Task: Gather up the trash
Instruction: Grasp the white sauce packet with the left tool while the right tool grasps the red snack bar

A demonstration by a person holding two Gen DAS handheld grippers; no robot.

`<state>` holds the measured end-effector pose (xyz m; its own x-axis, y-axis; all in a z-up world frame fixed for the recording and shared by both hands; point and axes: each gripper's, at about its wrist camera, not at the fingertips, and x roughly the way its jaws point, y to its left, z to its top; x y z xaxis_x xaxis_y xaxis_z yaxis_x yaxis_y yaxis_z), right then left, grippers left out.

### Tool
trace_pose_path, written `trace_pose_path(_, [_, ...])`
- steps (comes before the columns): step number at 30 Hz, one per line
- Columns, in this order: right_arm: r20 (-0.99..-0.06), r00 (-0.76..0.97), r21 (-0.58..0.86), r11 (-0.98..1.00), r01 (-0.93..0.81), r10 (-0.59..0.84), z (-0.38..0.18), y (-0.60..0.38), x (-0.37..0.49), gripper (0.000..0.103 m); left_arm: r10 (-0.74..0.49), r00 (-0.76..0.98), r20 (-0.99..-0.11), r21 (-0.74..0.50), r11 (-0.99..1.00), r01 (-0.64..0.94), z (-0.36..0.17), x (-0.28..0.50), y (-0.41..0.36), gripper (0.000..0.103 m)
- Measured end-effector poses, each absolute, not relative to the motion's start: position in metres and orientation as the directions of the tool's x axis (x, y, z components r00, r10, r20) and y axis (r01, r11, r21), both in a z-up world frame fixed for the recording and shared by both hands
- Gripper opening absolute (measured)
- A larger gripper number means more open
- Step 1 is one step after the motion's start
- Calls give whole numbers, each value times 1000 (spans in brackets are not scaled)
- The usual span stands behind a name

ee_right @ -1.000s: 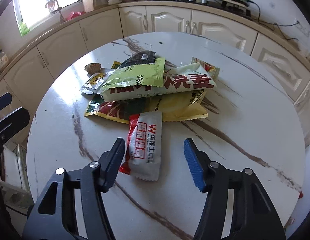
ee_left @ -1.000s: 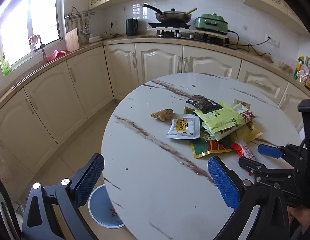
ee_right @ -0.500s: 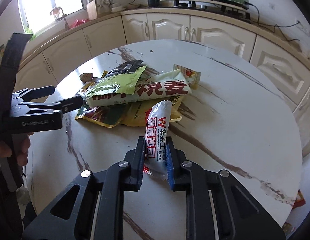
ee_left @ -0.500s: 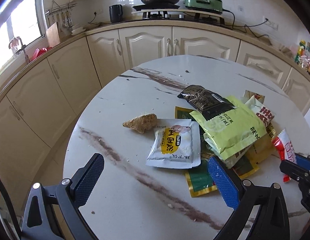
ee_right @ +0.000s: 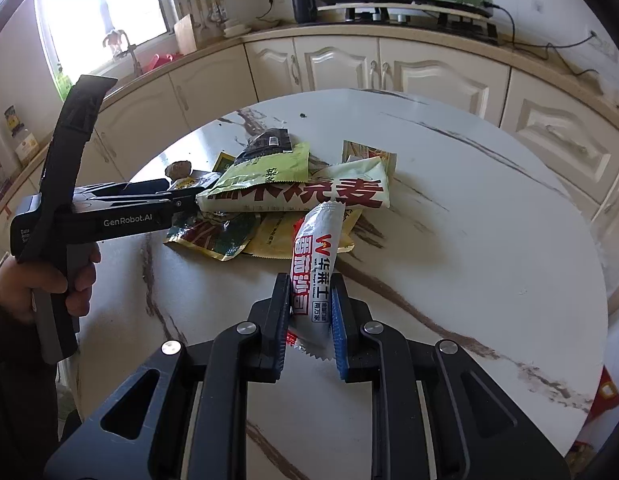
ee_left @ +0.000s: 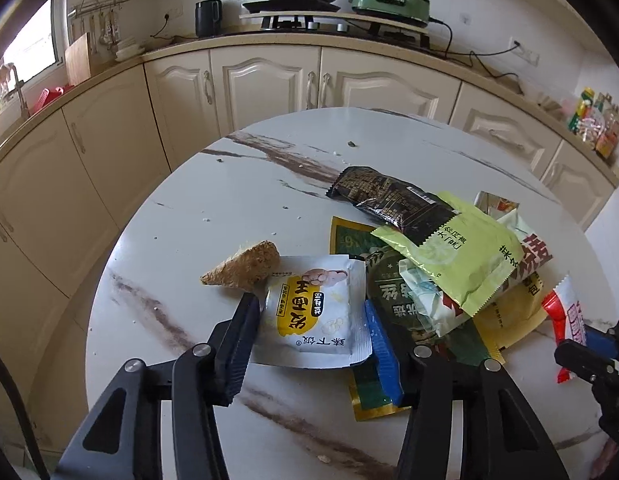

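Both grippers take wrappers from the table (ee_left: 181, 240)

Left gripper (ee_left: 309, 326) jaws, just closing, flank the white sachet (ee_left: 315, 316), seemingly touching its edges; right gripper (ee_right: 309, 314) pinches the red-white packet (ee_right: 315, 268) to lift it.

A round white table (ee_left: 181, 216) with brown marble streaks fills the middle of both views. Near its centre lies a heap of snack wrappers (ee_right: 297, 196): a green-and-gold packet (ee_left: 351, 240) flat on the top, others stacked over it. At the heap's left edge sit a white sachet (ee_left: 313, 312) and, just beside it, a brown crusty lump (ee_left: 245, 268) (food, kind unclear). Small dark crumbs (ee_left: 351, 144) dot the far side.
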<state>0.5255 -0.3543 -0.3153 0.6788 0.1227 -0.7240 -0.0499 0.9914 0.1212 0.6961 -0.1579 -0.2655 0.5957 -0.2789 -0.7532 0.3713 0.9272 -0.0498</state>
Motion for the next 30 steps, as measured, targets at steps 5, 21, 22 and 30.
trace_pose_path(5, [-725, 677, 130, 990, -46, 127, -318, -352, 524, 19, -289, 595, -750, -55, 923, 380, -270, 689, -157, 21])
trace_pose_path(21, [-715, 691, 95, 994, -57, 107, -292, -313, 506, 1, -402, 607, -685, -141, 891, 431, -229, 587, -105, 20])
trace_pose_path(22, [-735, 668, 105, 993, -60, 118, -297, -312, 508, 2, -412, 603, -683, -150, 887, 437, -227, 580, -99, 20])
trace_pose_path(30, [-769, 638, 47, 999, 15, 27, -330, -317, 524, 52, -417, 615, -669, -169, 891, 421, -208, 536, -59, 20])
